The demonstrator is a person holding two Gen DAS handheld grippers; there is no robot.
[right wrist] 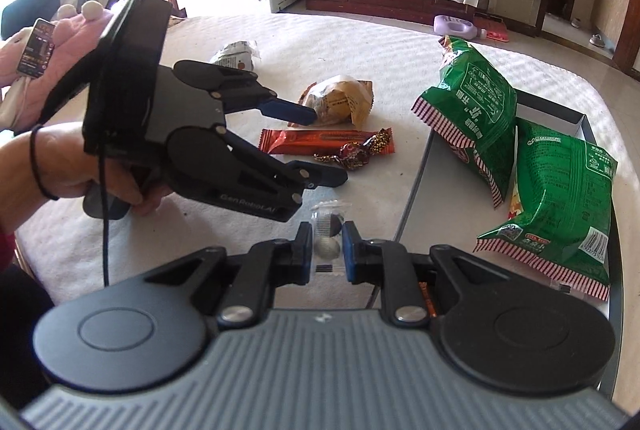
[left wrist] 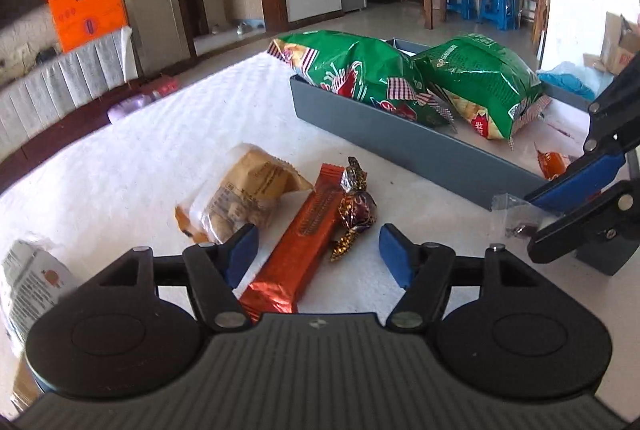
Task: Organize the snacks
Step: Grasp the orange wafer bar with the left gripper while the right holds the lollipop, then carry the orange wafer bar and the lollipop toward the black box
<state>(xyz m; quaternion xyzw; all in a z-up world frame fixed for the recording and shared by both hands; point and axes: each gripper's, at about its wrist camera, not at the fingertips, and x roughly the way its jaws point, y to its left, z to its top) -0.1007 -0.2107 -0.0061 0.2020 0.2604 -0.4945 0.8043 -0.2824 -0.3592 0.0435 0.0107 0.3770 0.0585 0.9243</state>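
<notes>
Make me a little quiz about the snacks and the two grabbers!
1. True or false: both green chip bags are in the gray tray.
2. Which gripper grips the small clear candy packet: A left, B right?
3. Fill in: the orange bar lies between the left gripper's open ____.

Key: 1 true. 2 B, the right gripper. 3 fingers.
</notes>
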